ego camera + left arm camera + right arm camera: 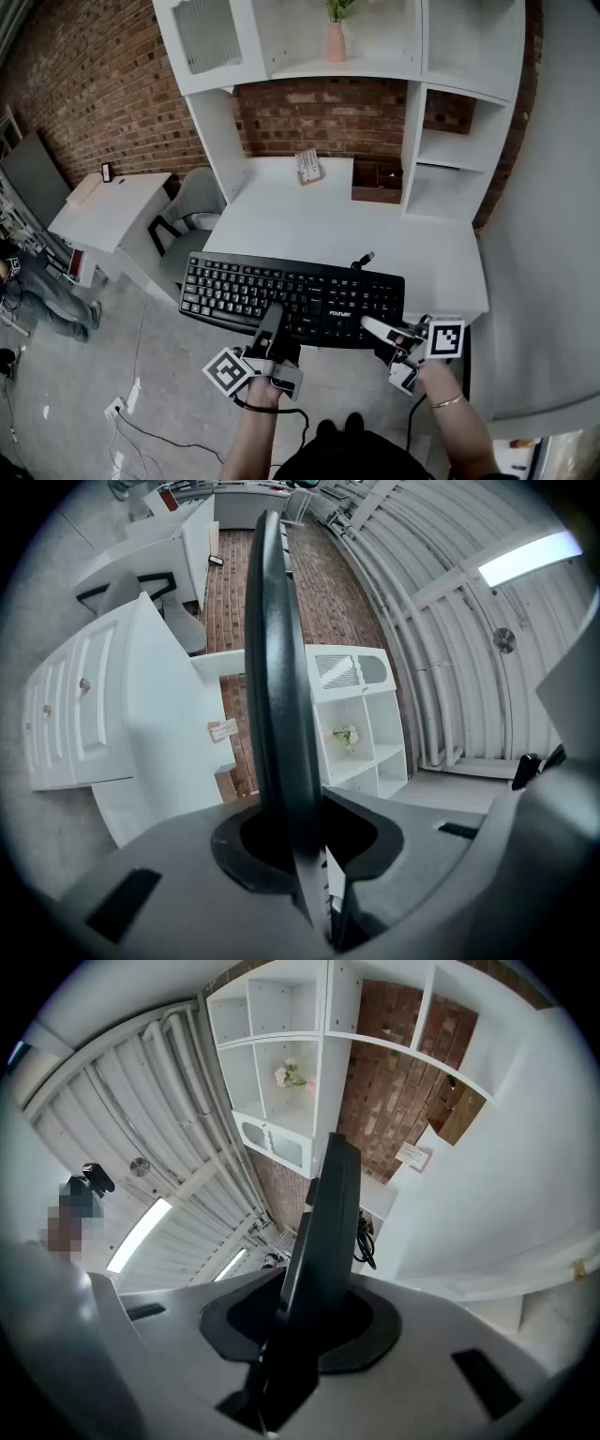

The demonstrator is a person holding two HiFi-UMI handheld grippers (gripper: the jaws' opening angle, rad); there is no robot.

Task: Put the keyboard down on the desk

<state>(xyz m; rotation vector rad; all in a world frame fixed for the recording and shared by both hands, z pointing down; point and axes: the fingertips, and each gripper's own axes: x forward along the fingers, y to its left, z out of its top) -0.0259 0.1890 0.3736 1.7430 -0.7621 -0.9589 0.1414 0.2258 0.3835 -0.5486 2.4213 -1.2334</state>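
Both tools are clamped on the same thing: our left gripper and our right gripper each pinch the near long edge of the keyboard. Each gripper view shows that edge running as a thin dark slab between jaws pressed against its two faces. The keyboard sits level over the near part of the desk, with its left end reaching past the desk's near left corner. We cannot tell whether its underside already touches the top. We judge the main risk to be the hold itself. We grip only one edge, so the whole body hangs out beyond the jaws, and the smooth plastic could pivot or creep in the pads if we tilt it or lower it unevenly. Letting go where it is now could also leave too much of the left end unsupported, and it might tip off toward the floor. The cable curls at the far right edge, where it could end up under the case and leave it rocking, or drag the keyboard askew. The small card and the brown box stand well apart, at the far side. The keyboard is a long, flat rectangle of matte black plastic, its top ridged with rows of raised keys. The desk looks like smooth, hard white board, plain and slightly glossy, so a slide seems likelier than a catch.
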